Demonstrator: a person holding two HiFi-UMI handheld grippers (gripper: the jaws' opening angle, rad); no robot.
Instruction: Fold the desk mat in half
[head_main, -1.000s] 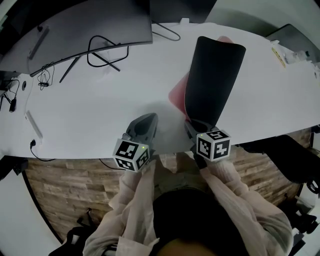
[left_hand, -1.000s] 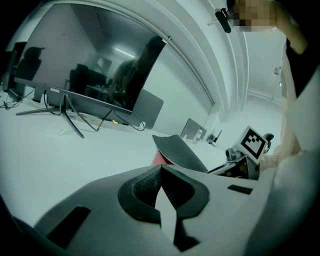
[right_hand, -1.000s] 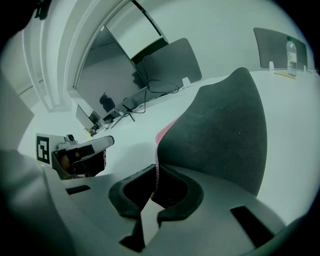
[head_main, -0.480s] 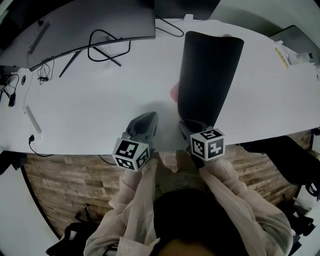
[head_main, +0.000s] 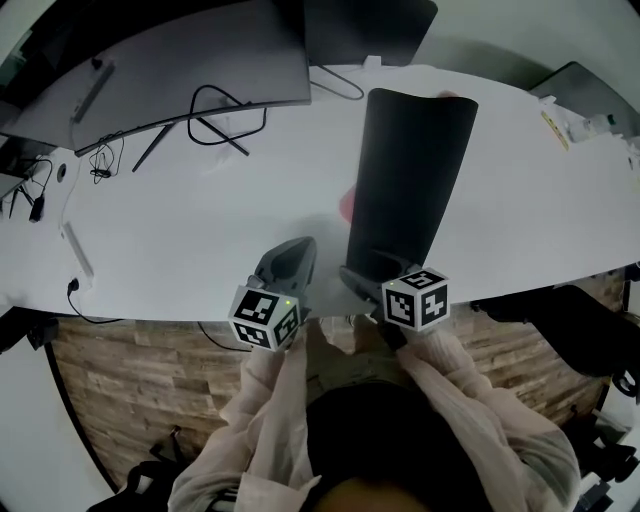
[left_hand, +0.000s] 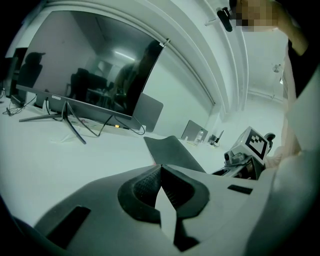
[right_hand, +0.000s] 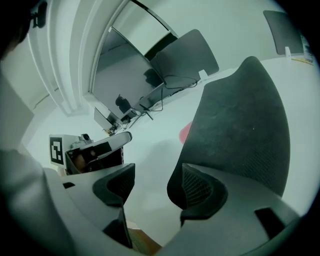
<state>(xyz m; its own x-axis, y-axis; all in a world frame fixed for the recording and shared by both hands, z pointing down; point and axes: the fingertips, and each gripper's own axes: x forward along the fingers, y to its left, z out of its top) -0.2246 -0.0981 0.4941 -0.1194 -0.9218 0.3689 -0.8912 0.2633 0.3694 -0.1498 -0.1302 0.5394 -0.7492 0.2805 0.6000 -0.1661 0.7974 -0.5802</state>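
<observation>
Where our sleeves enter at bottom centre, we see the left gripper (head_main: 296, 252) over the near edge of the table (head_main: 180, 220), jaws together, nothing in them. The right gripper (head_main: 352, 274) is just beside it. Its jaws have just been opening and now stand wide apart, with only bare table between them. The desk mat (head_main: 410, 170) lies centre-right, starting just past that gripper, folded black side up, with a pink sliver (head_main: 346, 205) at its left edge. Upper left: monitor (head_main: 190, 60), cables (head_main: 215, 110).

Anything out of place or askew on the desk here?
The folded desk mat lies dark side up, but a pink strip pokes out past its left edge, so the halves look misaligned. The right gripper has just been opening its jaws, with nothing between them.
</observation>
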